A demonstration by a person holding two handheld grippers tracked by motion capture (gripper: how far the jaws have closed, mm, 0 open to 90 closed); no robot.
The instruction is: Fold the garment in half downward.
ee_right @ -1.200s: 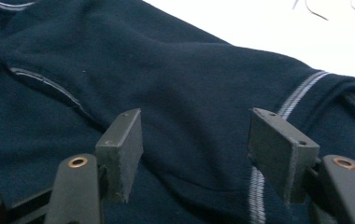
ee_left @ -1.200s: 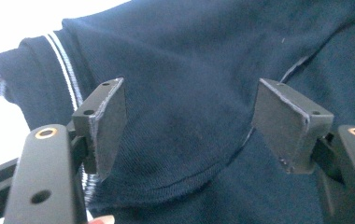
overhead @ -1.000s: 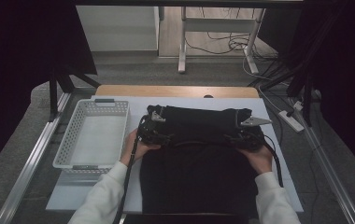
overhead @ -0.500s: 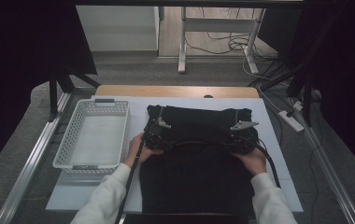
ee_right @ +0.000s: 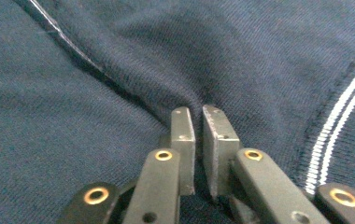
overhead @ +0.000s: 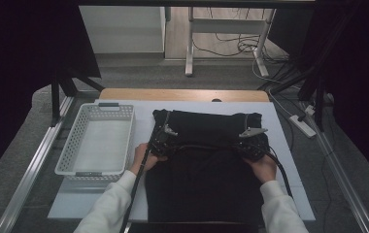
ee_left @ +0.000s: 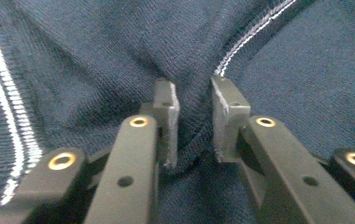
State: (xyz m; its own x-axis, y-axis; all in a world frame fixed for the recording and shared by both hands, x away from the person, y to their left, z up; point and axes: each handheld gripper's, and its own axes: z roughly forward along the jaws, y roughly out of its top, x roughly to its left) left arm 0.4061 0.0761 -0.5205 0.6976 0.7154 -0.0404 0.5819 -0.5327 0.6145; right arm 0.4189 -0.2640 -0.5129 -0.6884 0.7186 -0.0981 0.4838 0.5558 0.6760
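Both claws have closed, pinching garment [overhead: 207, 160]

No text, label, brand, number or sign can be read anywhere in these views.
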